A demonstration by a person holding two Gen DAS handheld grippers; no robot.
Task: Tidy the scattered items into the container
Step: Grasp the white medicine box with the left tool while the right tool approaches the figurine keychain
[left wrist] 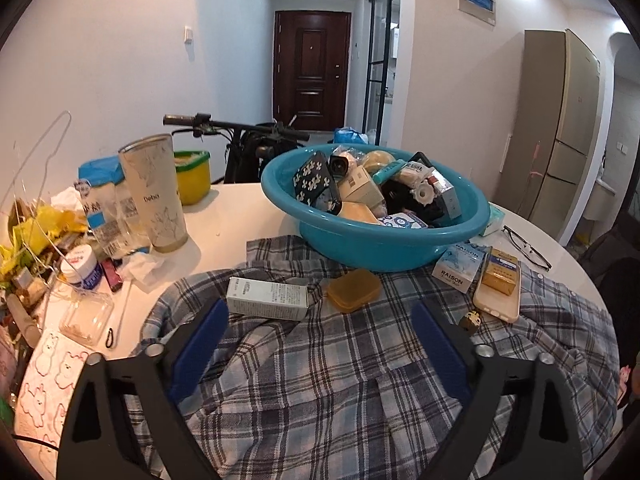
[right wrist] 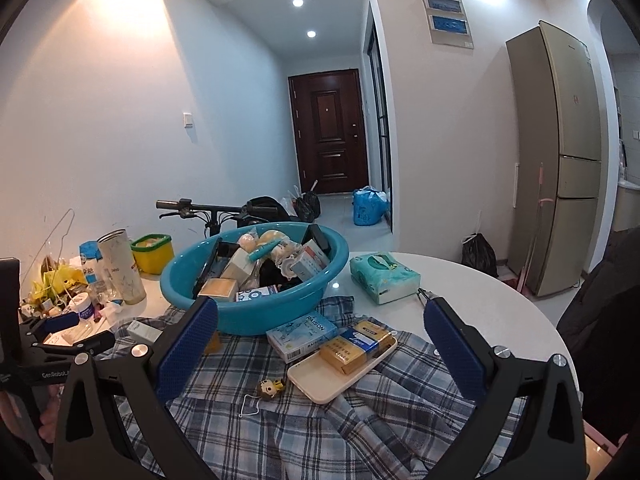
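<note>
Both the left gripper and the right gripper stand wide and hold nothing. The basin, at twelve o'clock on the shirt, is already heaped. Adding the white box, the orange case or the gold pack lying on the phone case at six o'clock may spill the pile; snagging the shirt could drag the basin.

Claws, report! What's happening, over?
Left claw open, right claw open, both empty. Teal plastic basin piled full. White carton, orange case remain on plaid shirt.
</note>
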